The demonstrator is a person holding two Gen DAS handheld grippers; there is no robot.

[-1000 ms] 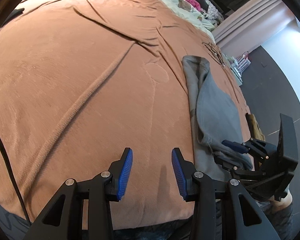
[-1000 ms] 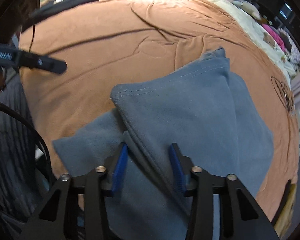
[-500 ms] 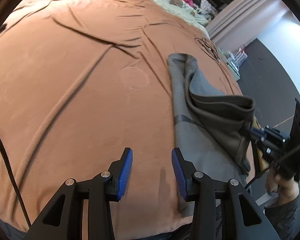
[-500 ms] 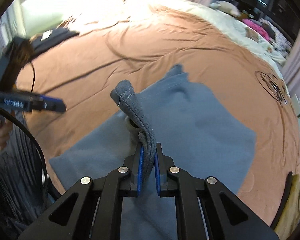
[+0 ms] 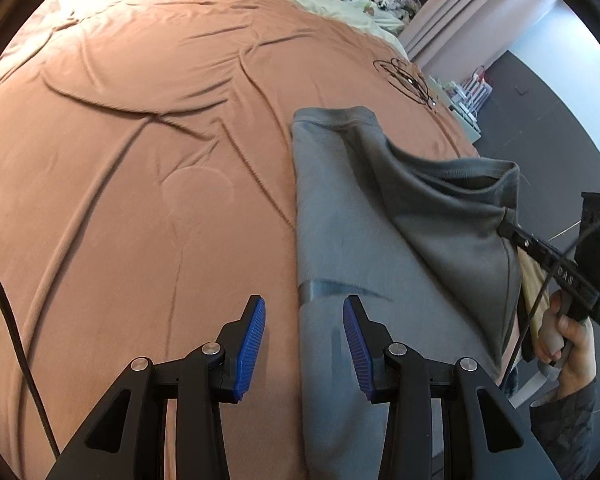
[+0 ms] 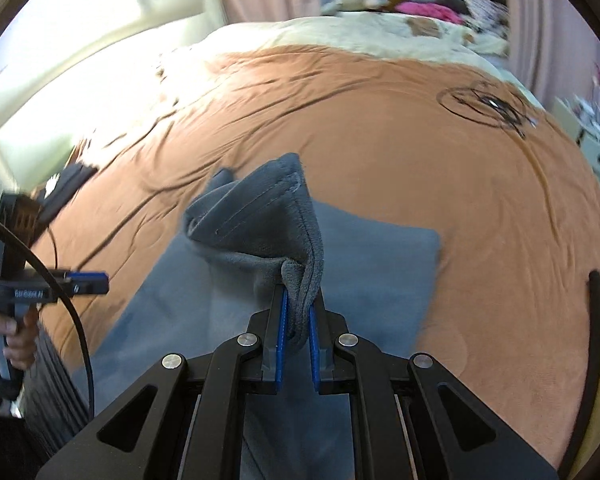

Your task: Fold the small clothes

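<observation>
Right wrist view: right claw (image 6: 297, 322) clenched on grey garment (image 6: 268, 220); left claw (image 5: 304, 332) released.

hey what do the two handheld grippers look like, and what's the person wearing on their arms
Both the left gripper and the right gripper are black linkage frames with silver pivot screws and ribbed blue pads. Each has a grey pistol handle and a black cable; the left one's side bears small white lettering, too blurred to read. The person's sleeve is dark with a faint pattern.
</observation>
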